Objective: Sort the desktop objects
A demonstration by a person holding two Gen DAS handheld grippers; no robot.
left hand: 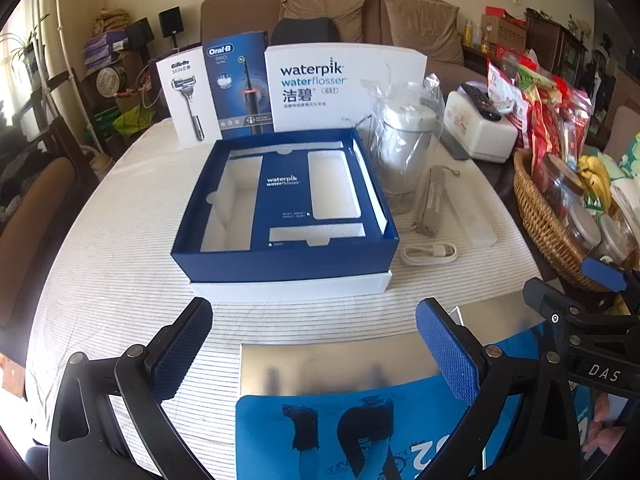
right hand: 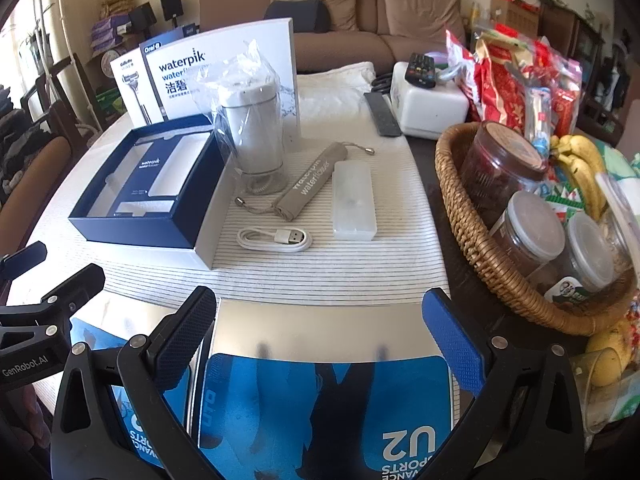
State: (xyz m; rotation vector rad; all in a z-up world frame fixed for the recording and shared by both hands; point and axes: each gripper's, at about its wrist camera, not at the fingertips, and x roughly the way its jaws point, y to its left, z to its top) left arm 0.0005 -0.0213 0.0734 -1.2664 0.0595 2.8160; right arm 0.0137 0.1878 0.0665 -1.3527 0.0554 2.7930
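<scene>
An open blue Waterpik box with empty white foam slots sits mid-table. To its right stand a bagged white water flosser, a grey pouch, a frosted plastic case and a coiled white USB cable. My left gripper and right gripper are both open and empty, near the front edge above silver-and-blue packages.
The Waterpik lid, Oral-B box and Gillette box stand behind. A wicker basket of jars and bananas sits at right, with a white tissue box, remotes and snack bags beyond.
</scene>
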